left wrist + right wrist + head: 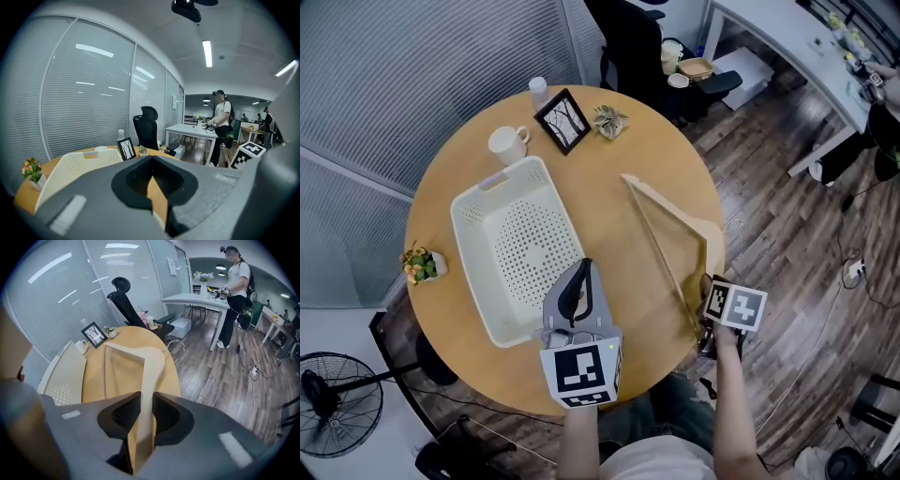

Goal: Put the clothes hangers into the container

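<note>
A: Far L of the worktop (647,150), what's there?
B: Small flower pot (422,265) right at the rim. Next to it, a bit apart, the white perforated container (467,253), long side running away from the person, nothing in it.

A: Behind the container?
B: White mug (508,143) just past its far end, then a bottle (538,91) at the back edge. R of those come a black picture frame (563,120), propped up, and a little dried-plant ornament (609,121).

A: L gripper (581,274)?
B: Over the container's near-R corner, pointing across the worktop and only slightly down. Jaws closed tip to tip, nothing held; its own view shows only a sliver of worktop behind the pads.

A: Hanger?
B: One wooden clothes hanger (673,208), on the R half of the worktop. It's outside the container, w/ a strip of bare wood between the two. One end points toward the ornament; the other end is at the near-R rim.

A: And the R gripper (146,401)?
B: At that near-R rim, pointing steeply down. Clamped on the hanger's near arm, w/ the pads pressing both sides of the wood. From its view the hanger runs up and away from the jaws. Can't tell if the far end touches the worktop.

A: Beyond the worktop?
B: Black office chair (628,37) behind it, and a person (234,291) standing by a white desk (778,47) to the R.
</note>
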Motion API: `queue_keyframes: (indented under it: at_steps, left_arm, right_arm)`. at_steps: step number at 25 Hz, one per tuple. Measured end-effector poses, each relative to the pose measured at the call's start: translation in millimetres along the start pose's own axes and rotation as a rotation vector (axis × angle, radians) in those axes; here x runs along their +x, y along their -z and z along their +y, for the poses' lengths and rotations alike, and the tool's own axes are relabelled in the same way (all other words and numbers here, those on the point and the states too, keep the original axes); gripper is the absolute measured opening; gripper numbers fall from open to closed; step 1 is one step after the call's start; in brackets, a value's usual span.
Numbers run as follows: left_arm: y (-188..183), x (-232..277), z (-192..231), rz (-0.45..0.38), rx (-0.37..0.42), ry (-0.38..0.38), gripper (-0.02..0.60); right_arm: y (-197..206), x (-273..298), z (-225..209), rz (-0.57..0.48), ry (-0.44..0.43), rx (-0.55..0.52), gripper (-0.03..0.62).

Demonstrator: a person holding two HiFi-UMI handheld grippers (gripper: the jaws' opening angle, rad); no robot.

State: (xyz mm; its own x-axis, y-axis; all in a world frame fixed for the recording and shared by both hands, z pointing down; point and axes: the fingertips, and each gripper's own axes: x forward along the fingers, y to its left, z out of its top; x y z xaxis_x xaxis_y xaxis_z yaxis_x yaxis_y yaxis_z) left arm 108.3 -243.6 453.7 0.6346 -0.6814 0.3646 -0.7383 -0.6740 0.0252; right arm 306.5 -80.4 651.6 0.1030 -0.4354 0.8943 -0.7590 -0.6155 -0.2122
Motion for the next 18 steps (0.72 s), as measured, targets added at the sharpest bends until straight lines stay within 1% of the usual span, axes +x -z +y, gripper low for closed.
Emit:
queue_keyframes:
  at_steps: [4, 11, 18]
  left_arm:
    - [-9.0, -6.7, -2.0, -0.015, -0.014, -0.009, 0.0]
    - [-27.1, -23.1, 0.5, -0.058, -0.022, -0.053, 0.0]
    - [-42.1, -43.3, 4.8, -0.1, -0.024, -0.096, 0.0]
  right_arm:
    - [-20.5, -18.7, 9.8, -0.052, -0.029, -0.028, 0.112]
    - [-54.0, -53.1, 35.6, -0.138, -0.133, -0.053, 0.112]
    - [-78.2, -91.1, 66.7, -0.222, -0.22, -0.106, 0.112]
